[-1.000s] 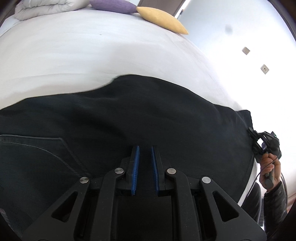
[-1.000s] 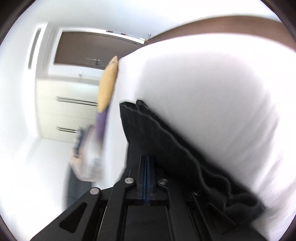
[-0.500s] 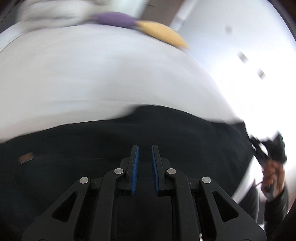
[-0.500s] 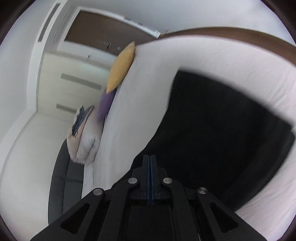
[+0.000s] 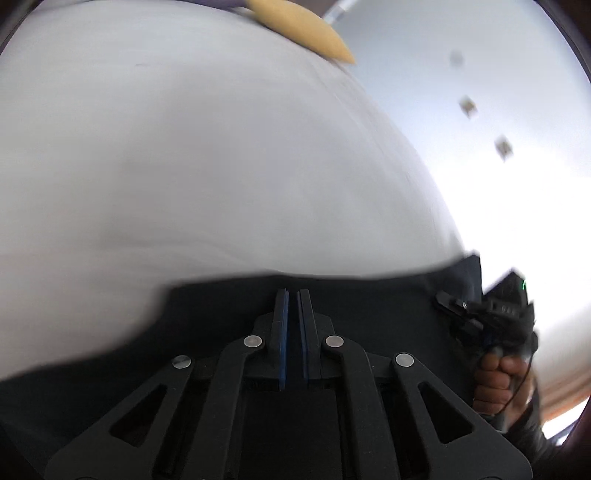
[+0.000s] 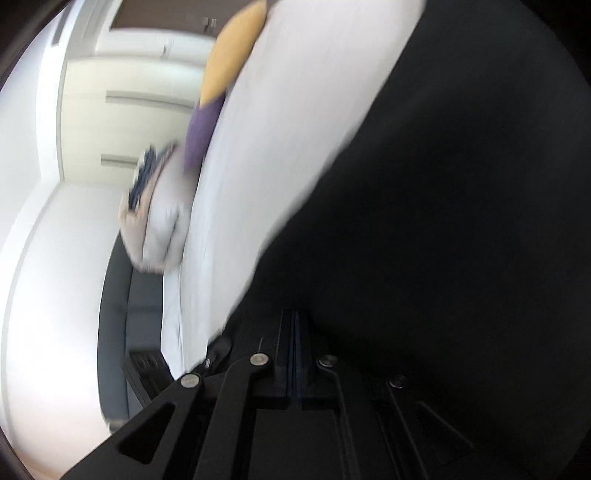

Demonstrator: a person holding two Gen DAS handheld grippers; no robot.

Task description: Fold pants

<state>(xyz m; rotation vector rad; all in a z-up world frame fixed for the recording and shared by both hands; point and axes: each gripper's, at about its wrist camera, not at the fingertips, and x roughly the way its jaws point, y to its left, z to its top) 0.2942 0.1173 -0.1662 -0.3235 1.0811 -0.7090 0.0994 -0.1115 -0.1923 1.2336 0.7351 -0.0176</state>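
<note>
My left gripper (image 5: 291, 295) pitched down over black pants (image 5: 369, 306), jaws nearly closed, grasping nothing visible; right gripper (image 6: 294, 321) clenched; white bed (image 5: 221, 166), yellow pillow (image 5: 303, 29).

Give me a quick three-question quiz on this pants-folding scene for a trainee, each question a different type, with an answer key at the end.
1. True or false: the pants are light blue.
2. Multiple choice: in the right wrist view, what lies right next to the yellow cushion? A. purple cushion B. red towel C. green bottle
3. Fill in the blank: the pants are spread on a white ____.

Key: 1. False, they are black. 2. A. 3. bed.
</note>
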